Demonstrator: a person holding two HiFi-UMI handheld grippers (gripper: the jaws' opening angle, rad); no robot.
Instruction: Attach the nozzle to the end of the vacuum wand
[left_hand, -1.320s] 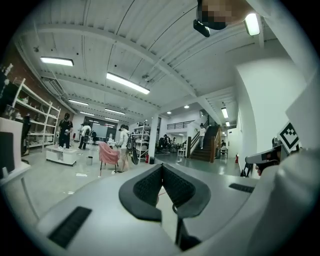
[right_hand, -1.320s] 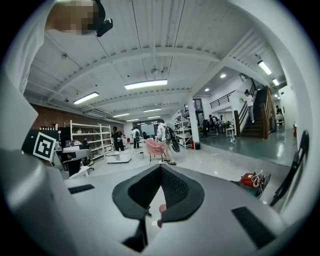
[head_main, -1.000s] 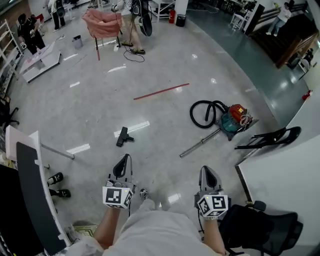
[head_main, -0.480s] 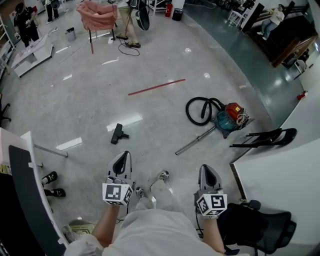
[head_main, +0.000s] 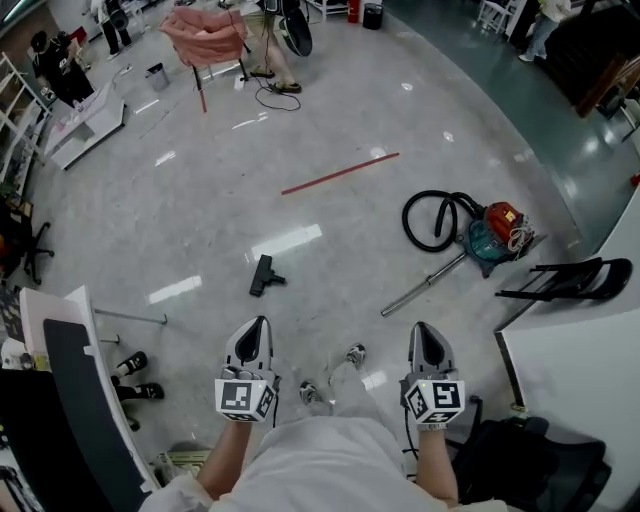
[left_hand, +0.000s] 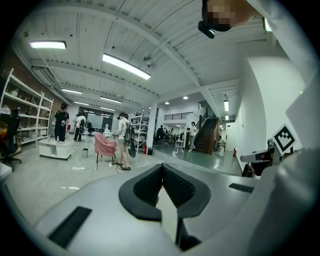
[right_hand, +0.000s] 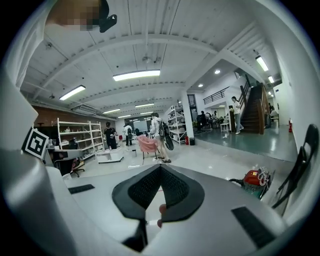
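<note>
A black floor nozzle (head_main: 264, 275) lies alone on the grey floor ahead of me, left of centre. The metal vacuum wand (head_main: 422, 285) lies to its right, running up to a teal and red vacuum cleaner (head_main: 497, 234) with a coiled black hose (head_main: 431, 220). My left gripper (head_main: 251, 335) and right gripper (head_main: 426, 340) are held at waist height, both shut and empty, well short of nozzle and wand. In the right gripper view the vacuum cleaner (right_hand: 255, 179) shows at the right.
A black chair (head_main: 570, 281) lies tipped beside a white table edge (head_main: 560, 350) at the right. A white desk (head_main: 70, 340) with shoes (head_main: 132, 365) beside it stands at the left. A red strip (head_main: 340, 173) lies on the floor; a pink chair (head_main: 207, 32) and people stand far back.
I have walked forward across the floor, and the nozzle, wand and vacuum have shifted in the view. Both grippers stay shut and held out in front.
</note>
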